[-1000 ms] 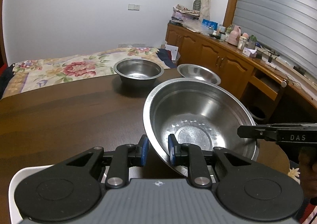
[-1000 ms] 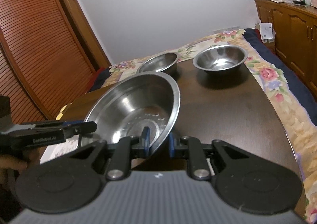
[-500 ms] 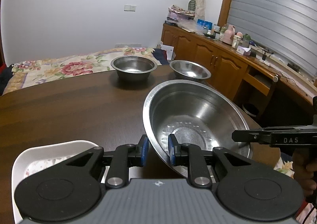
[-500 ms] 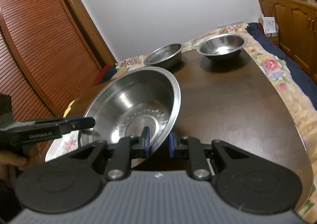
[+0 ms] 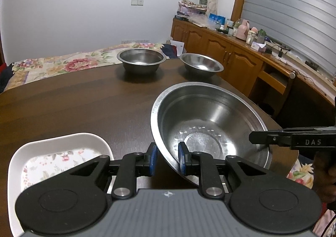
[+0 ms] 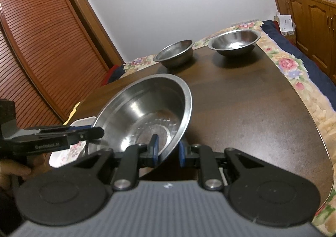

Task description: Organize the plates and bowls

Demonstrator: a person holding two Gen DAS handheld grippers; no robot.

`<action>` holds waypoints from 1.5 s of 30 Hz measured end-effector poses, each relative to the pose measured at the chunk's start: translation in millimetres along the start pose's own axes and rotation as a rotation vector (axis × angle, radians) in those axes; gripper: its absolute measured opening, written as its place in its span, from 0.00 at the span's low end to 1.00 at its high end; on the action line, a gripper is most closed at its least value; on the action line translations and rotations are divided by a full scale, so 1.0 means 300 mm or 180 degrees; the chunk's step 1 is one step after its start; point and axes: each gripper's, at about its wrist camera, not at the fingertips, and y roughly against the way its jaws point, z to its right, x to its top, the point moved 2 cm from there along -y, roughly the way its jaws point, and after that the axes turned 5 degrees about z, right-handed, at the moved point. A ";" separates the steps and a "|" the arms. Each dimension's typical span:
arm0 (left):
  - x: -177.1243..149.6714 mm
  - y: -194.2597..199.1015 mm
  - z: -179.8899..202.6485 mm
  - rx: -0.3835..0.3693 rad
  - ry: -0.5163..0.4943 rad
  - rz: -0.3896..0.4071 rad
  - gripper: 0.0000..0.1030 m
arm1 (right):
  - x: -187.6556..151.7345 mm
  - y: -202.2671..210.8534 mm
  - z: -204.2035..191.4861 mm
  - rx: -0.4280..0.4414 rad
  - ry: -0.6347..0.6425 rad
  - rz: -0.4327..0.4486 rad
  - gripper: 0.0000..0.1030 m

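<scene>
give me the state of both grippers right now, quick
left gripper: closed on the near rim of the big steel bowl.
right gripper: closed on the opposite rim of the same bowl.

Dim indoor light; glare inside big steel bowl; fisheye-bent edges.

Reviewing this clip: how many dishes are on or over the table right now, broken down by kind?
Steel bowls: 3, the large bowl gripped at its rim by the left gripper and right gripper, plus two smaller bowls at the far end.
White floral plates: 1.
Total: 4.
</scene>
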 end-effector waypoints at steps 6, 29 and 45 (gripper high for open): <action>-0.001 0.002 -0.001 -0.0007 0.0007 0.0007 0.22 | -0.002 -0.002 -0.001 -0.0020 -0.0004 0.0017 0.21; -0.003 0.005 -0.006 -0.0013 0.0036 0.0011 0.24 | -0.003 0.001 -0.016 -0.0085 0.0081 0.0066 0.23; 0.024 0.034 -0.013 0.0000 0.0060 0.0127 0.26 | 0.009 0.004 -0.026 -0.0162 0.0170 0.0053 0.25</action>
